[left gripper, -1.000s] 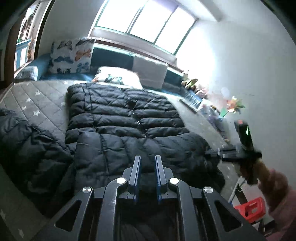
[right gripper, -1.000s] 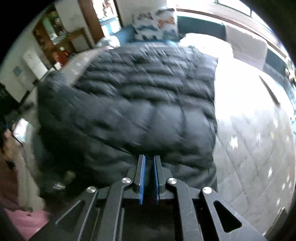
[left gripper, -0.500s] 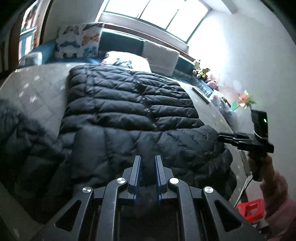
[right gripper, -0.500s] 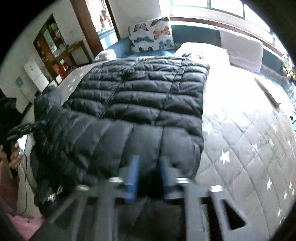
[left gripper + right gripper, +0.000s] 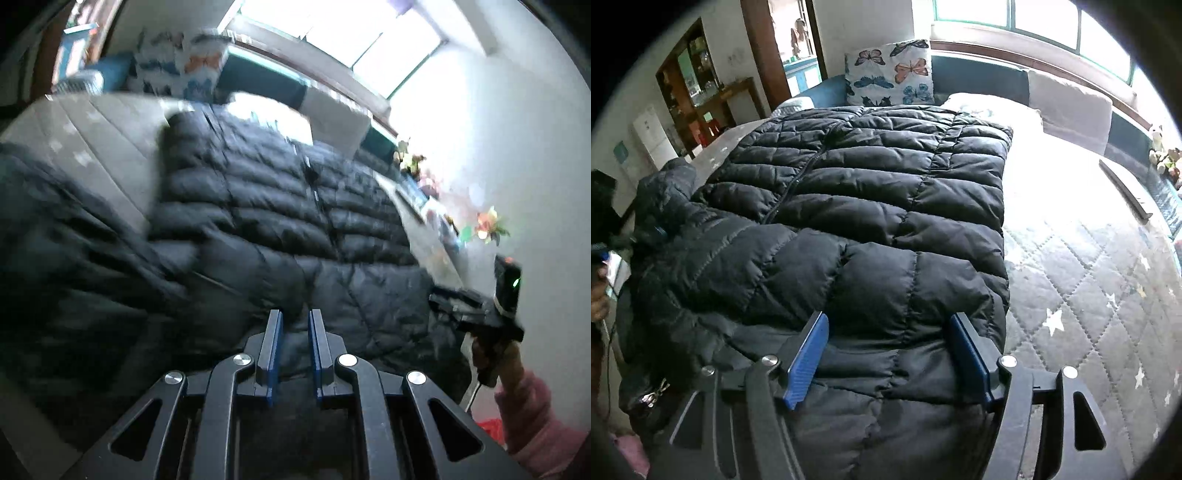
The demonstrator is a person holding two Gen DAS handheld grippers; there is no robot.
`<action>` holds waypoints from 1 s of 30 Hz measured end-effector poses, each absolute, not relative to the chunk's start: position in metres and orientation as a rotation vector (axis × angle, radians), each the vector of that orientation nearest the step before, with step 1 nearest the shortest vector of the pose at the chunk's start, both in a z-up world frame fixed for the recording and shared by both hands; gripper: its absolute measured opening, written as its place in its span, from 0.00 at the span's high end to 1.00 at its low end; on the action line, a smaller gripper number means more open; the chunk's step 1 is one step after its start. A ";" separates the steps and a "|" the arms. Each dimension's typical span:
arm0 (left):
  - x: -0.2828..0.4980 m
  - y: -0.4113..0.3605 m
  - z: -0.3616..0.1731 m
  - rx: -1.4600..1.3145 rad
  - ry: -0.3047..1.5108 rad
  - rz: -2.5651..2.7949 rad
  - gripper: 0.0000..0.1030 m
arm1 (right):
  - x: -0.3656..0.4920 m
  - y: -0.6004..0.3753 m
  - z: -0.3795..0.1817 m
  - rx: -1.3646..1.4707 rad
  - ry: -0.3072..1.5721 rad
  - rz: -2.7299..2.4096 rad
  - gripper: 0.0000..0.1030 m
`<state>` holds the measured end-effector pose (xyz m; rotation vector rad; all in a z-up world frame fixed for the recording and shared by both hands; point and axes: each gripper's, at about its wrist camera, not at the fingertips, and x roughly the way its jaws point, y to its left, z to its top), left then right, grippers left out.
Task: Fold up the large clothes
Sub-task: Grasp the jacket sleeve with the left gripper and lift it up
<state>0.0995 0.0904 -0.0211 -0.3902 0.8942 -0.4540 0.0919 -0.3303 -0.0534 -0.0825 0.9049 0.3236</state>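
Note:
A large black quilted puffer jacket lies spread on the bed, zipper up, with one sleeve folded across its near end. It also shows in the left wrist view. My right gripper is open, its blue fingers wide apart over the jacket's near folded edge, holding nothing. My left gripper has its blue fingers close together with a narrow gap, at the jacket's near edge; dark fabric lies under them. The right gripper also shows in the left wrist view, at the jacket's right corner.
The bed has a grey quilted cover with white stars. A butterfly pillow and a white pillow lie at the head. A dark flat bar lies at the right bed edge. A wooden cabinet stands left.
My right gripper has opened wide and let go of the jacket sleeve, which now lies folded across the jacket. My left gripper has shifted, blurring its view.

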 end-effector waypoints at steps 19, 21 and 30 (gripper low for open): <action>0.133 0.333 -0.037 -0.885 0.783 -0.061 0.85 | 0.093 -0.321 -0.056 -0.080 0.912 0.303 0.09; 0.125 0.349 -0.022 -0.852 0.718 0.018 0.85 | 0.093 -0.320 -0.057 -0.079 0.913 0.304 0.08; 0.121 0.432 -0.036 -0.997 0.671 0.303 0.85 | 0.095 -0.316 -0.056 -0.078 0.924 0.305 0.02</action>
